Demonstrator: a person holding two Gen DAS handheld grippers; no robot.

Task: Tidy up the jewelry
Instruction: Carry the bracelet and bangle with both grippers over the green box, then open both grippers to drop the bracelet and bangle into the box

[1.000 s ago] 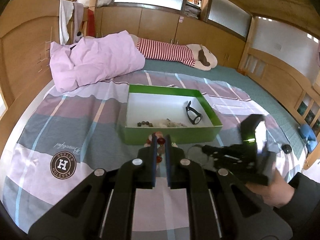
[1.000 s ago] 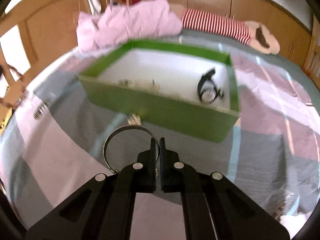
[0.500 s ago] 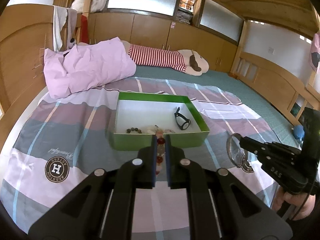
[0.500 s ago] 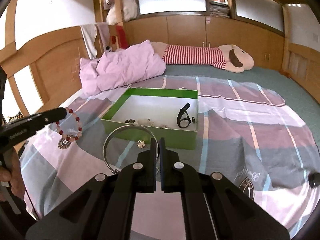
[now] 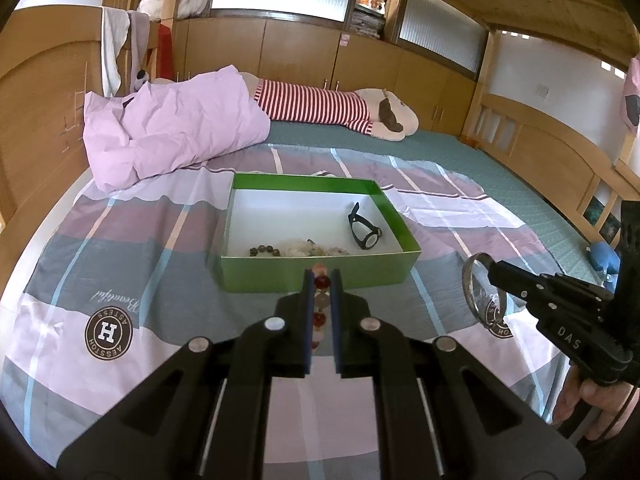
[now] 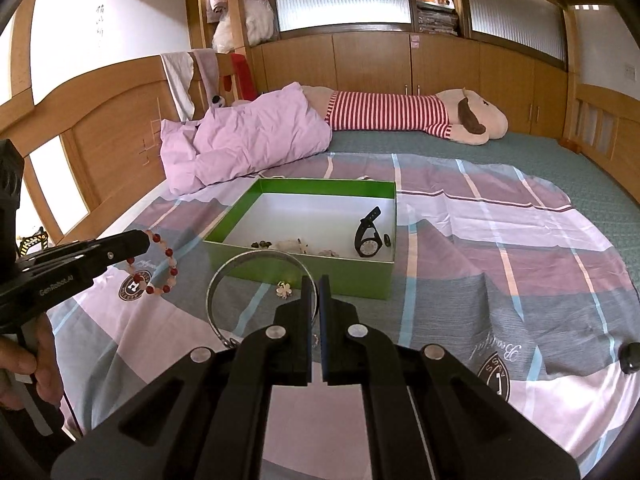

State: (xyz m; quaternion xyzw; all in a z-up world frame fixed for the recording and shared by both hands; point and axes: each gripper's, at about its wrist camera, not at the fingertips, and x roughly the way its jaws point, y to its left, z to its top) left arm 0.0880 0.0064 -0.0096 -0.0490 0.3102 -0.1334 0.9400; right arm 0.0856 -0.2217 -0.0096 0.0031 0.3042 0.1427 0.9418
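Observation:
A green box (image 5: 320, 272) with a white inside lies on the bed; it shows in the right wrist view too (image 6: 352, 276). It holds a black watch (image 5: 363, 229), dark beads (image 5: 264, 250) and pale jewelry. My left gripper (image 5: 321, 276) is shut on a red and pink bead bracelet (image 6: 160, 268), held above the bed in front of the box. My right gripper (image 6: 314, 280) is shut on a silver bangle (image 6: 248, 280) with a flower charm (image 6: 283, 290), to the right of the left one.
A pink pillow (image 5: 168, 128) and a striped plush toy (image 5: 332, 108) lie behind the box. Wooden bed rails stand at left and right. A small black object (image 6: 630, 356) lies on the sheet at far right.
Both grippers have pulled back and up from the box, each still holding its jewelry. The right gripper has moved away to the right of the left one.

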